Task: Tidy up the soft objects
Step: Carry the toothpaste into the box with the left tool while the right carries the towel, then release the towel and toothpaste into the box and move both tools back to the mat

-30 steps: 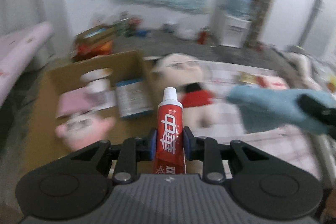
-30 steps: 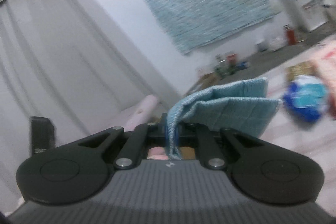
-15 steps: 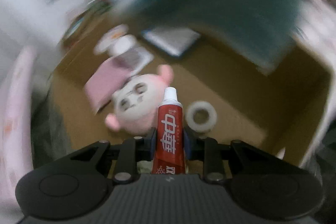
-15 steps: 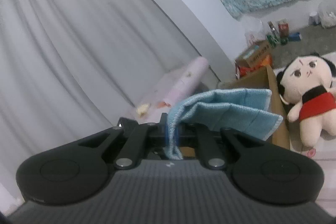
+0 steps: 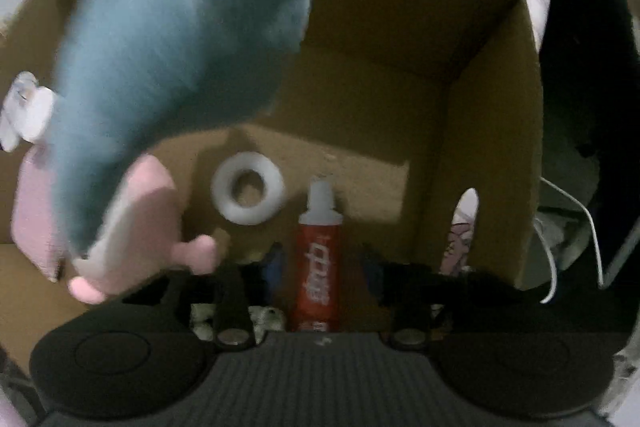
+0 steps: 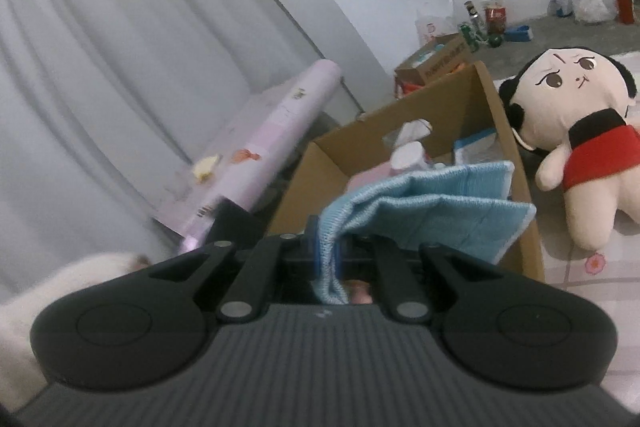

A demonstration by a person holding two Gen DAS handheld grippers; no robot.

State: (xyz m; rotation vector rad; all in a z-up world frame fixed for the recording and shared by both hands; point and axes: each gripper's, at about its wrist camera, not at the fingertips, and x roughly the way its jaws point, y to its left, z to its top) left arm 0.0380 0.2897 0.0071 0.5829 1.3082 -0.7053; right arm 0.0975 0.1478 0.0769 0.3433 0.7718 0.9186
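Two black plastic grippers are in view, each with something between its fingers. The left gripper (image 5: 318, 263) is down inside the open brown corrugated cardboard box (image 5: 440, 39), its jaws parted wider than the red toothpaste tube with a white screw cap (image 5: 319, 255) that stands upright between them; the blur leaves it unclear whether the pads touch the tube. On the box floor just beyond the tube's cap lies a white ring-shaped roll of tape (image 5: 248, 193), flat, with its round hole facing up. At the left side of the box sits a soft pink and white plush toy (image 5: 140, 223) with stubby rounded limbs, partly hidden. Above it, filling the upper left of the left wrist view, hangs the folded light blue terry cloth (image 5: 168, 27), blurred and fuzzy. The right gripper (image 6: 329, 255) is clamped on that cloth (image 6: 432, 211) at one ribbed corner, and the layered folds with stitched hems spread out over the box's near rim (image 6: 524, 195). Beside the box, outside its right wall, a round-headed cream plush doll with black hair and a red top (image 6: 576, 131) lies on a pale checked surface.
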